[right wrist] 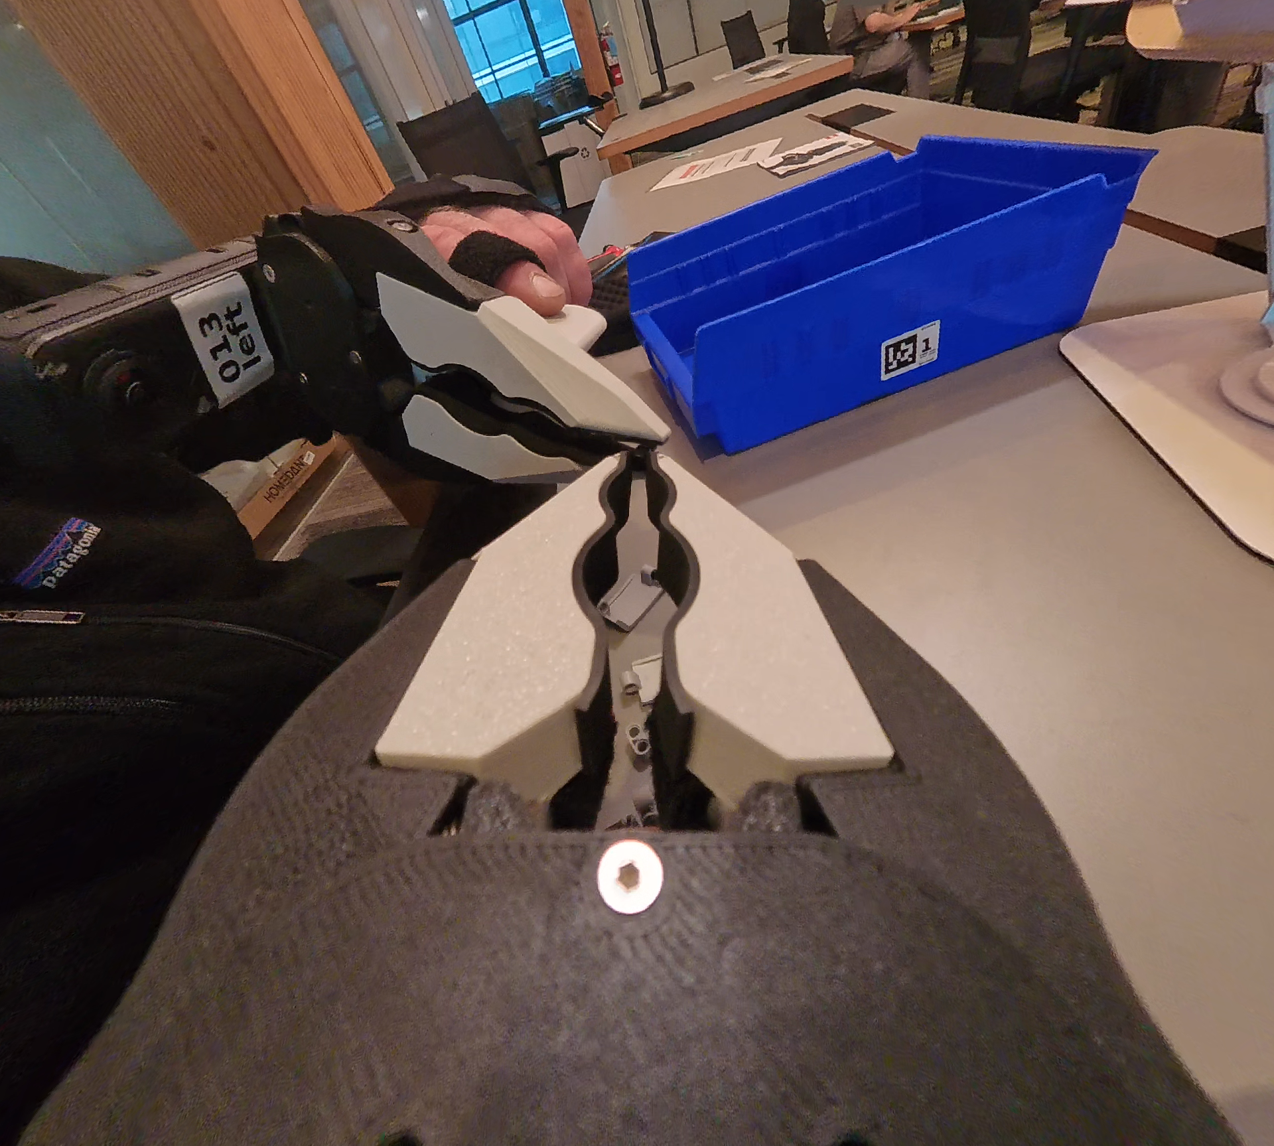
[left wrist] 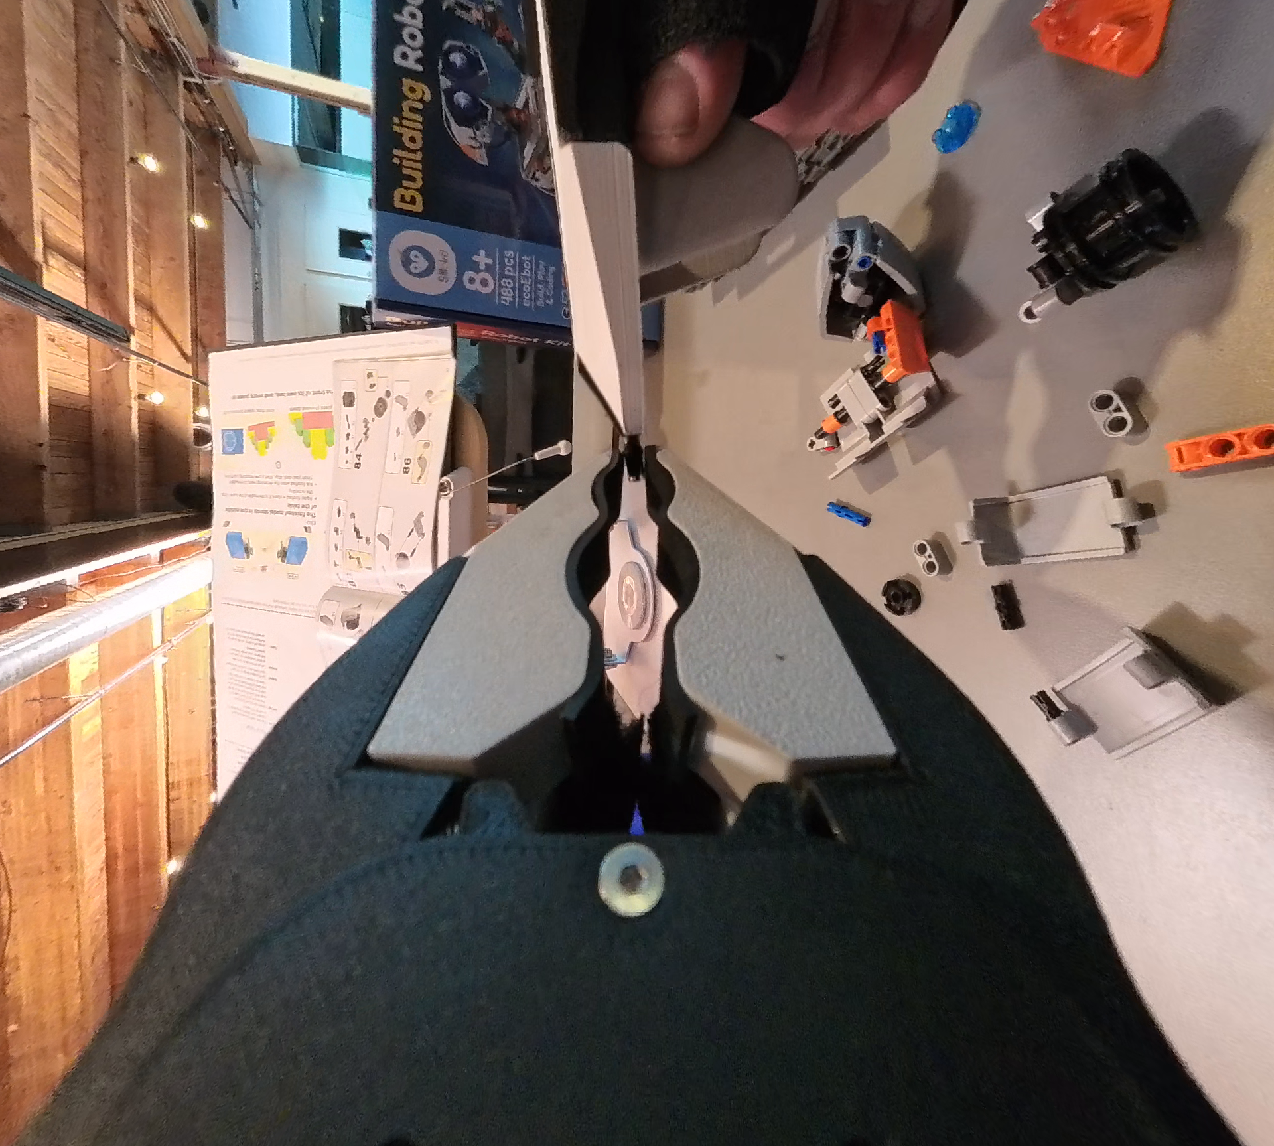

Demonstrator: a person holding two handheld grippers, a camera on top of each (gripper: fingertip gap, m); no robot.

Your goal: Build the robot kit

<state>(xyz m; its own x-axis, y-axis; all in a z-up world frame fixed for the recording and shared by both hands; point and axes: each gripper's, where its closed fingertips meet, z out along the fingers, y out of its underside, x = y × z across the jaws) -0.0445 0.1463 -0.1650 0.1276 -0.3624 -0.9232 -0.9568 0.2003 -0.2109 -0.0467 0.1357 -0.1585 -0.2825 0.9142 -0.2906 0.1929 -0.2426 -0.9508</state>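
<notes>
**Two grippers meet tip to tip over a table of kit parts**

The grey table (left wrist: 1117, 906) carries everything. In the right wrist view a blue plastic bin (right wrist: 862, 313) stands on it, just beyond the grippers, and its visible interior looks empty. Past the table's far edge, the left wrist view shows a blue kit box (left wrist: 469, 148) and an open instruction booklet (left wrist: 331, 492) propped upright.

Loose parts lie apart from one another on the table, beside the grippers:
- a grey-and-orange partial build (left wrist: 875, 354);
- a black cylindrical assembly (left wrist: 1110, 223);
- an orange translucent piece (left wrist: 1110, 3);
- two grey panels (left wrist: 1055, 520);
- an orange beam (left wrist: 1220, 447);
- a small blue pin (left wrist: 848, 512).

None of them touches a gripper.

The left gripper (left wrist: 631, 458) and the right gripper (right wrist: 638, 458) are held above the table, their tips touching. Each has its jaws drawn together at the tip. A small black piece (left wrist: 631, 456) is pinched where they meet. It is too small to tell its shape, or which gripper carries most of the hold.
</notes>
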